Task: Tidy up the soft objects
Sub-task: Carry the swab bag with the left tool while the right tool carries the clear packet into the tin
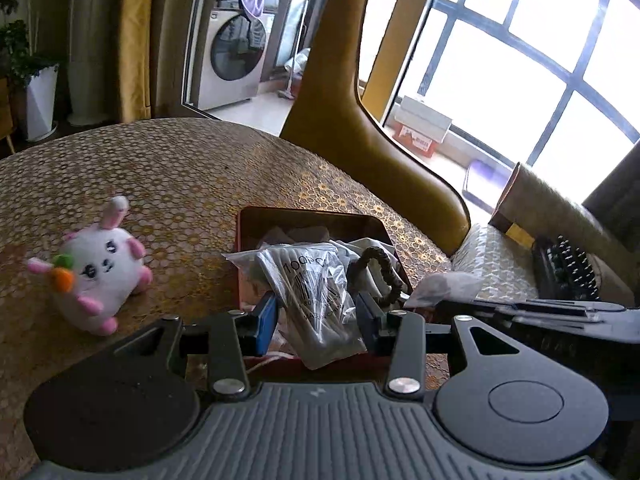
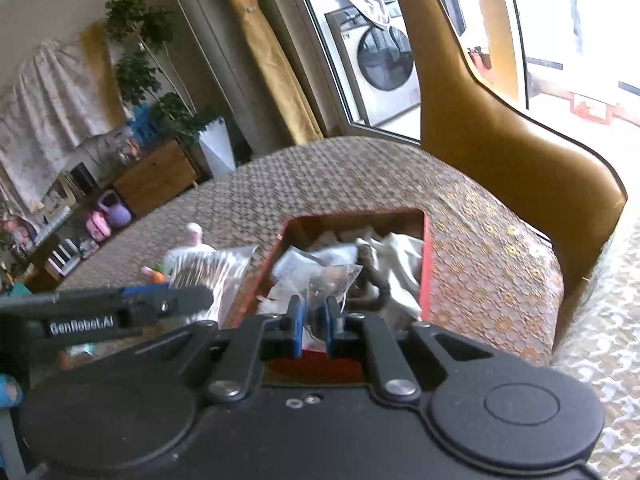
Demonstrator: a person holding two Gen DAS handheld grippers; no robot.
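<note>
The red box (image 1: 386,236) sits on the table (image 1: 192,176), open at the top and crowded with soft odds and ends: white cloth (image 2: 400,256), small clear packets, and a dark braided hair tie (image 1: 384,268) draped over its near right corner. Left of the box, well apart from it, a white plush rabbit (image 1: 100,272) with pink ears and paws lies on the table, an orange carrot stitched to its front. A clear bag of cotton swabs (image 1: 316,300), printed with black lettering, hangs over the near edge of the box.

The left gripper (image 1: 316,316) is clamped on that swab bag, its blue pads pressing the plastic from both sides with the jaws partly apart. The right gripper (image 2: 314,320) hovers at the near rim of the box, jaws drawn nearly together and pinching a small crumpled clear packet (image 2: 332,280).

The table is round, under a gold cloth patterned with small rings. Beyond the box stands a tan leather chair (image 1: 360,120); behind that, a washing machine (image 1: 236,52) with a purple cloth over it, and a tall gridded window (image 1: 520,60). Far left of the box stand mustard curtains (image 1: 132,40) and a potted plant (image 1: 36,80).
</note>
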